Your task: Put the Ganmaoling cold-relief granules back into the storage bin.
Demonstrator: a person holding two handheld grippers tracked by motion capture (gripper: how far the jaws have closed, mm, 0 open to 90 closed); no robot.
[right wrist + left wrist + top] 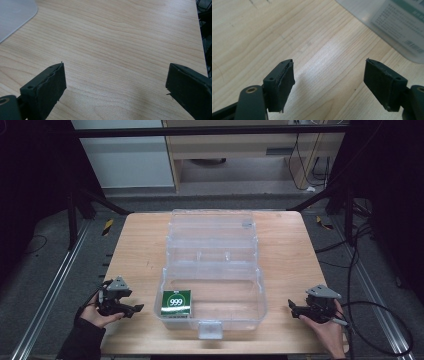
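A clear plastic box (260,292) with its lid swung open toward the far side stands in the middle of the wooden table (290,245). A green and white packet marked 999 (176,302) lies in the box's front left corner; its printed side (404,23) shows through the box wall in the left gripper view. My left gripper (136,309) rests low over the table left of the box, open, nothing between its jaws (329,72). My right gripper (292,308) sits right of the box, open and empty (113,80).
The box's corner (12,17) lies at the upper left of the right gripper view. The table's right edge (201,45) is close to the right gripper. Cables (380,310) trail over the floor on the right. Bare wood lies around both grippers.
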